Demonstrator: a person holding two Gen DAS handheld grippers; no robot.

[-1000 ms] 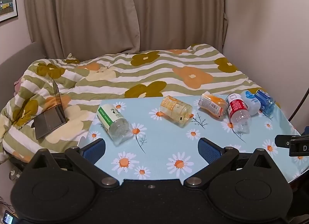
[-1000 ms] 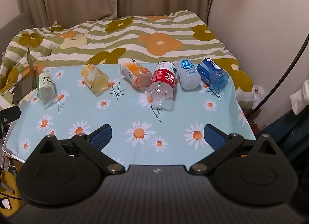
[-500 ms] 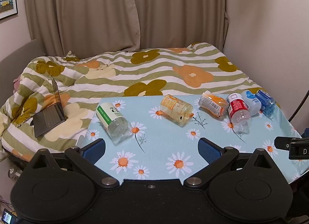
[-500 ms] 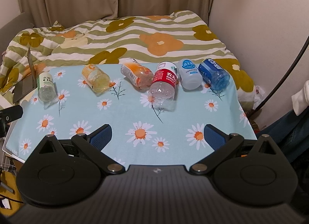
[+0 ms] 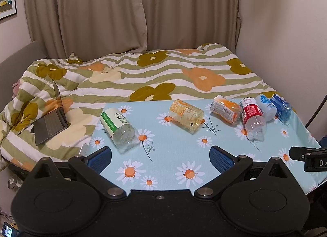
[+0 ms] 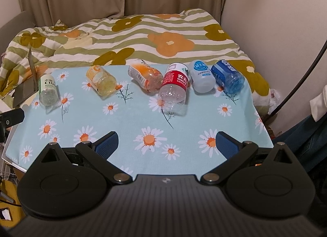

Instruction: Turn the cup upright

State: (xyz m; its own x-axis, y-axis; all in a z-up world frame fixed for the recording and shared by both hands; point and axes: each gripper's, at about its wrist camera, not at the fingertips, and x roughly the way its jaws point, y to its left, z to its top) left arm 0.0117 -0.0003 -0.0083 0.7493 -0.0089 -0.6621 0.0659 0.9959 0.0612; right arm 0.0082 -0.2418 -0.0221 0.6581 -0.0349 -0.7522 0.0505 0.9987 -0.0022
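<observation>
Several bottle-like cups lie on their sides on a daisy tablecloth (image 5: 173,145): a green-label one (image 5: 119,128) (image 6: 48,89), a yellow one (image 5: 187,116) (image 6: 102,82), an orange one (image 5: 225,109) (image 6: 146,76), a red-label one (image 5: 252,117) (image 6: 174,88), a white one (image 5: 266,107) (image 6: 201,78) and a blue one (image 5: 281,107) (image 6: 227,78). My left gripper (image 5: 160,155) is open and empty above the table's near edge, short of the green and yellow cups. My right gripper (image 6: 166,145) is open and empty, short of the red-label cup.
A bed with a striped flower duvet (image 5: 153,77) lies behind the table. An open laptop (image 5: 51,120) rests on it at the left. Curtains and a wall stand behind. A dark cable (image 6: 302,69) runs along the right wall.
Both grippers have drifted very slightly; the view has shifted a little. The cups have not moved and both grippers stay open.
</observation>
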